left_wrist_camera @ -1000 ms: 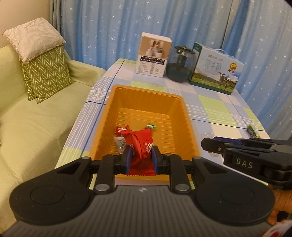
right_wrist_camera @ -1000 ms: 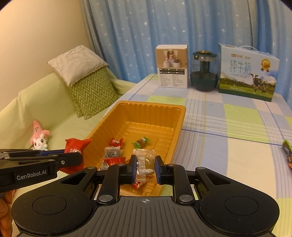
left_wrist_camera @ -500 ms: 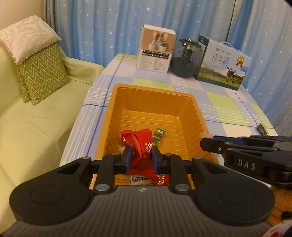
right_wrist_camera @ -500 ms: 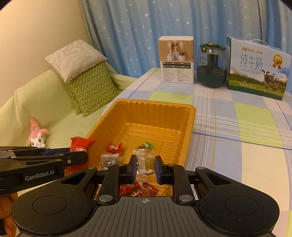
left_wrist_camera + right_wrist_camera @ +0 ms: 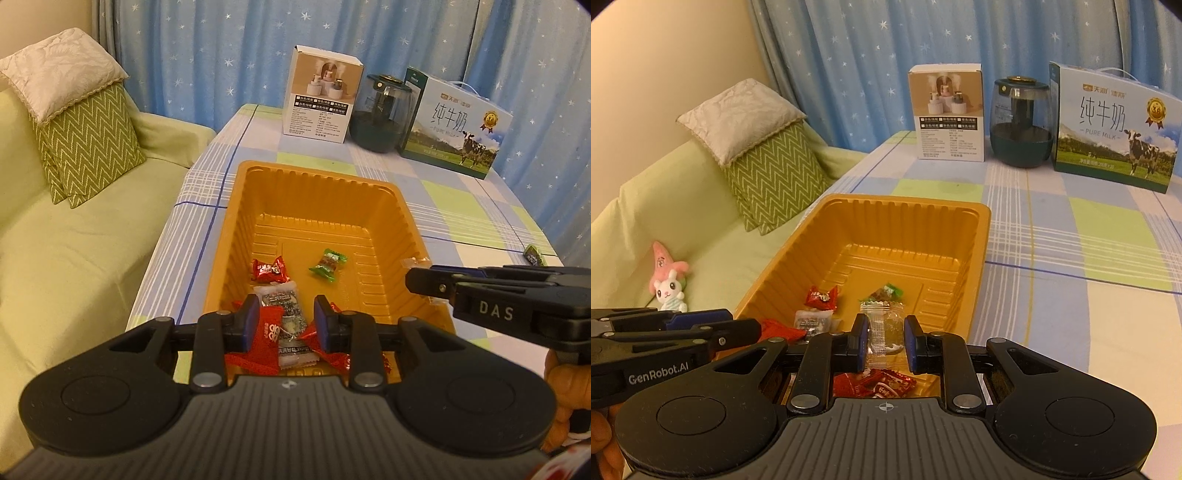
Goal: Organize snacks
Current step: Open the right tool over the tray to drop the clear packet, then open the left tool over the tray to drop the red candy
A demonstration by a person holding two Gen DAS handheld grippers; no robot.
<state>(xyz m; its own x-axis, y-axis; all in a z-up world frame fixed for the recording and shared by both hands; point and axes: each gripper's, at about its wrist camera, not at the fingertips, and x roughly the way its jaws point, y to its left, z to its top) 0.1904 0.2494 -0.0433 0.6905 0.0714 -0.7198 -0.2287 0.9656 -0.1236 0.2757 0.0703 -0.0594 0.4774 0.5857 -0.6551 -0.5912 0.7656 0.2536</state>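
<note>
Jaws on your left gripper (image 5: 285,321) are opening: a second ago they pinched the red packet (image 5: 266,334), and now there is a gap on the right side, with the packet leaning against the left pad over the near end of the orange tray (image 5: 236,206). Both views have also closed in on the tray, so more of the sweets at its near end show.

Your right gripper (image 5: 885,341) is clamped on a clear-wrapped candy (image 5: 884,325), held above the tray's near right part.

Counted in the tray from the left wrist view: one small red candy (image 5: 269,268), one green-wrapped candy (image 5: 328,264), one silver packet (image 5: 282,297), and at least two more red wrappers (image 5: 332,356) under the fingers; the pile there is too tangled to count surely. One more green candy (image 5: 534,254) lies on the checked tablecloth (image 5: 461,206), well apart from the tray at the right edge.

At the far end of the table stand one white box (image 5: 320,99), one dark glass jar (image 5: 384,114) and one milk carton (image 5: 456,127), side by side. On the sofa (image 5: 713,258) are two cushions (image 5: 757,147) stacked and one pink plush toy (image 5: 666,277).

Both your grippers point down at a slant into the tray, side by side, the left one nearer the sofa. Fingers of your hand (image 5: 563,384) show behind the right gripper in the left wrist view.
</note>
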